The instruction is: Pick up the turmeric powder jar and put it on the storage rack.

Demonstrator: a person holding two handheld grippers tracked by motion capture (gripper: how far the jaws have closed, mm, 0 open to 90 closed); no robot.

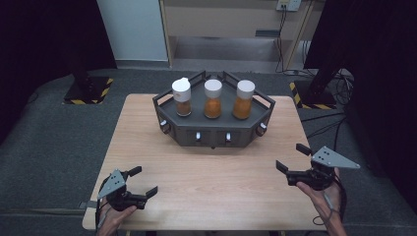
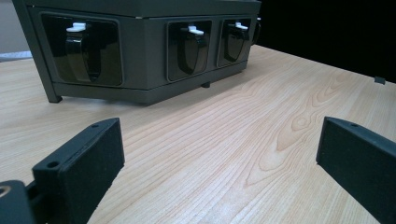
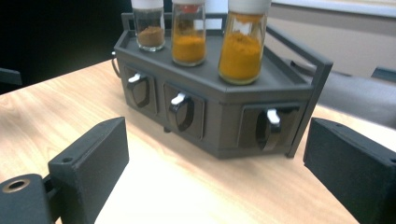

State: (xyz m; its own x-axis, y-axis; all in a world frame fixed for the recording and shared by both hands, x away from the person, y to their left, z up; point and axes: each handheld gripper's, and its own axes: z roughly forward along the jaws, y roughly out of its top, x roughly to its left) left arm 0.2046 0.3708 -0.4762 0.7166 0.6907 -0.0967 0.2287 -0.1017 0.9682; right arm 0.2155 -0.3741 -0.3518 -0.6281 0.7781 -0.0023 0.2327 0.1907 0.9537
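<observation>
both grippers, left (image 1: 145,182) & right (image 1: 288,157), sat at desk's (image 1: 206,172) near corners, fingers released, nothing held, aimed at spice rack (image 1: 213,129) by far edge, prob. staging a reach.

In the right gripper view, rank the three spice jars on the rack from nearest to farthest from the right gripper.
1. Yellow-powder jar, at the rack's right end, nearest.
2. Orange-powder jar, in the middle.
3. Brown-powder jar, at the far left end, farthest.
The right gripper is open and empty.

Overhead light evenly brightens the surface (image 1: 206,167); surroundings fall dark. Soft shadows, mild glare, near tool parts slightly blurred.
</observation>
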